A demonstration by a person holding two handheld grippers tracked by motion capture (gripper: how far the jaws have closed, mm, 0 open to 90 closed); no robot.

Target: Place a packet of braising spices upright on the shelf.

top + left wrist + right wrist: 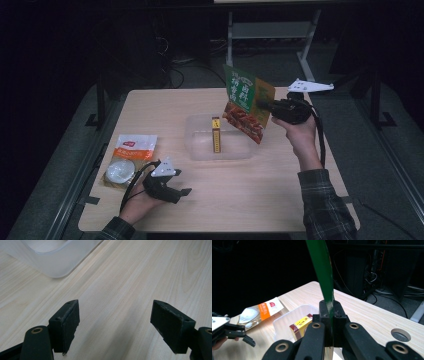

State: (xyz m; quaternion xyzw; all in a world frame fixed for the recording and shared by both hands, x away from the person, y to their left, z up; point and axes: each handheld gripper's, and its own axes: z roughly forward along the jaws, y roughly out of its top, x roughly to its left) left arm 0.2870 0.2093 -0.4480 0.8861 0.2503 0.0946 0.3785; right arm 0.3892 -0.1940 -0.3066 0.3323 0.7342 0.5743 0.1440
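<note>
My left hand-held gripper (186, 191) rests low over the bare table (250, 200), its jaws spread wide with nothing between them. Farther out, my right hand-held gripper (265, 105) is pinching the green snack pouch (247, 102), held in the air above the clear plastic tub (217, 137).

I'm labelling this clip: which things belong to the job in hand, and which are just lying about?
In the job:
- green packet, clamped in the right gripper
- clear tub
- yellow box standing in the tub

Lying about:
- orange-and-white pouch on the table
- left gripper, open over bare wood
</note>
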